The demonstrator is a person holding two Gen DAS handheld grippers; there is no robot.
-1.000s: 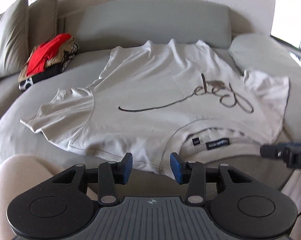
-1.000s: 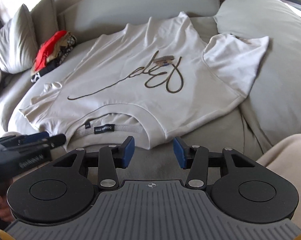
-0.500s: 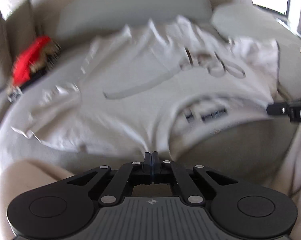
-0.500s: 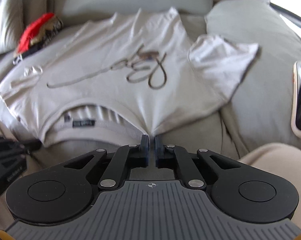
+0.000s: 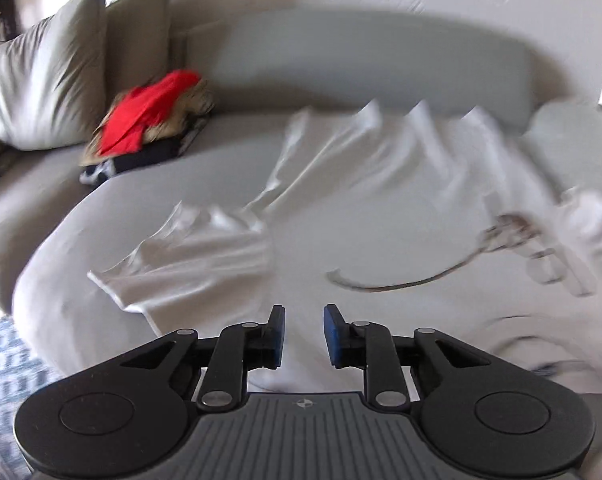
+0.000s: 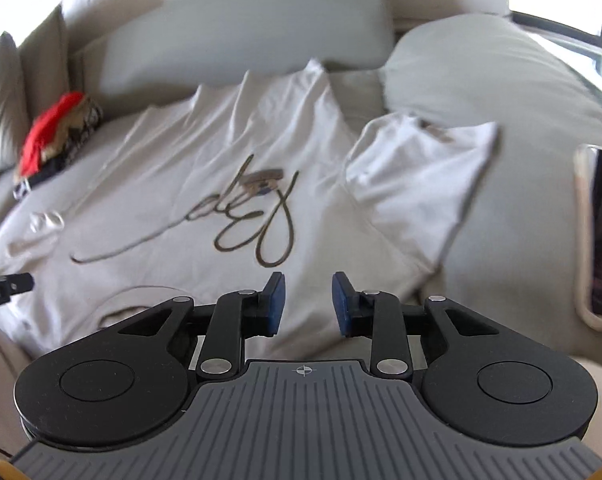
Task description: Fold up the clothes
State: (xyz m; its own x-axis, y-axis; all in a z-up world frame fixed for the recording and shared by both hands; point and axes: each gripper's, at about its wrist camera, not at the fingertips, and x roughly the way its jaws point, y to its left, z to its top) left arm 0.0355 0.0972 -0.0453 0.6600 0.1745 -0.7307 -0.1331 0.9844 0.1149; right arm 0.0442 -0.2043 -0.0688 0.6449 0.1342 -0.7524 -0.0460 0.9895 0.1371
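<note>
Now both our tools, left [image 5: 304, 332] and right [image 6: 307, 304], stand apart again after pinching the shirt [image 6: 205, 208] at the sofa's [image 6: 481, 80] near edge; it lies spread, unfolded.

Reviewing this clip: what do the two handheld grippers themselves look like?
Both match. The left gripper and right gripper each have a ribbed grey base bearing a small crosshair mark, two round black discs, black linkage arms with silver pivot pins, and blue pads on the fingertips. A thin cable trails off the right gripper's lower left.
</note>
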